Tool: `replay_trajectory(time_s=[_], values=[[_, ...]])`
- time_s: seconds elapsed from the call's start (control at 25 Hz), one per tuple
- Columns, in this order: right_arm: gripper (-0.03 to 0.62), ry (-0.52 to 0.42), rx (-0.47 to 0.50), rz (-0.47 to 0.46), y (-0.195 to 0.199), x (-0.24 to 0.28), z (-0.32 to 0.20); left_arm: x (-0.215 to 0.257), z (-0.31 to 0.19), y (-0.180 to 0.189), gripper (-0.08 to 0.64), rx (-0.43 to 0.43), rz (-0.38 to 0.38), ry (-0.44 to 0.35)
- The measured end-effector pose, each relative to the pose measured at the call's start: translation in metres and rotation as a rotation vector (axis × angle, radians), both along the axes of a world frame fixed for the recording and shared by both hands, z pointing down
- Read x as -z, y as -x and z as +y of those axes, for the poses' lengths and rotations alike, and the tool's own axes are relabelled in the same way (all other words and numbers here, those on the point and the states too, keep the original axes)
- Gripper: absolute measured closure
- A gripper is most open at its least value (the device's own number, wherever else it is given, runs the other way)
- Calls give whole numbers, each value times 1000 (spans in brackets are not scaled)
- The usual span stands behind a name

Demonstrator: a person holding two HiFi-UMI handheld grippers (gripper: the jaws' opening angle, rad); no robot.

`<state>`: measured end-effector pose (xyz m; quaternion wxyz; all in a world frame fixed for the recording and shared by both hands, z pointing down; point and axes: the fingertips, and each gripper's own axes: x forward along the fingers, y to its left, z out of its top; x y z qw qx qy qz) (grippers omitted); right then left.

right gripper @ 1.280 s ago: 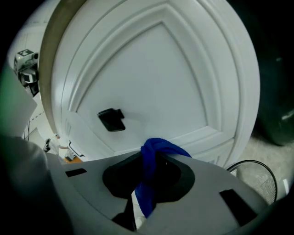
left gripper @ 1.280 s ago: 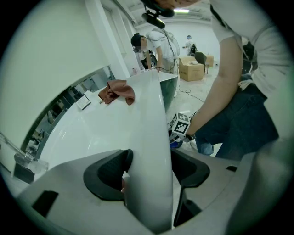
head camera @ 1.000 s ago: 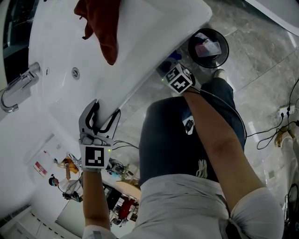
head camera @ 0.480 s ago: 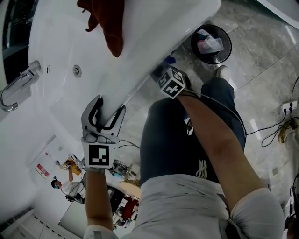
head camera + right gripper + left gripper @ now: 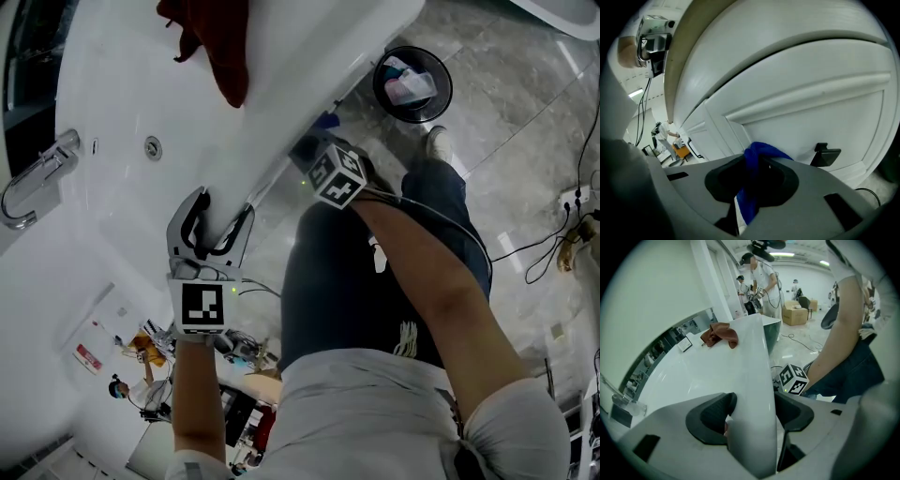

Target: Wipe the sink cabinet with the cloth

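Cloth of a bright blue [image 5: 757,161] sat bunched and clamped tight between the jaws of our right gripper [image 5: 754,180]. That gripper pointed at the white front of the sink cabinet [image 5: 801,112], low under the overhang of the counter [image 5: 281,66]. The bunch stood proud of the jaws and very near the panelled door. From that close, curved view we could not be sure it was touching the paint. A black handle [image 5: 827,152] stuck out of the door just to the right of the cloth.

Our left gripper [image 5: 752,413] held nothing. Its jaws stood wide apart astride the near edge of the counter, apparently steadying us while we leaned down. A red-brown rag [image 5: 211,47] lay on the far part of the counter, well apart from both grippers, and the tap [image 5: 33,173] stood at the far left.

We judged that we were in the wiping step itself, working on the door front rather than fetching or putting away the cloth. How much of the cabinet was already clean we could not judge.

The next move called for pressing the bunch against the panel and drawing it along the door. The grip had to be firm enough that the cloth would not drag out. The stroke also had to follow the raised moulding and skirt the handle, where the loose folds could easily catch.
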<state>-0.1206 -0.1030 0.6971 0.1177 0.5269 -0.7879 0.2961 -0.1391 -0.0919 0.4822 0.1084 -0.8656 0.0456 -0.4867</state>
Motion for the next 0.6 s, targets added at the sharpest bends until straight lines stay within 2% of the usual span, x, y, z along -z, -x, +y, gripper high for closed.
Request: replay_trajectory(time_s=[0.32, 0.48, 0.6], values=[[531, -75, 0, 27, 1, 34, 1, 0, -1, 0, 273, 1, 7, 2], [531, -91, -22, 11, 0, 49, 3, 0, -1, -1, 273, 0, 12, 12], [531, -121, -4, 6, 5, 62, 7, -1, -1, -1, 273, 0, 15, 15]])
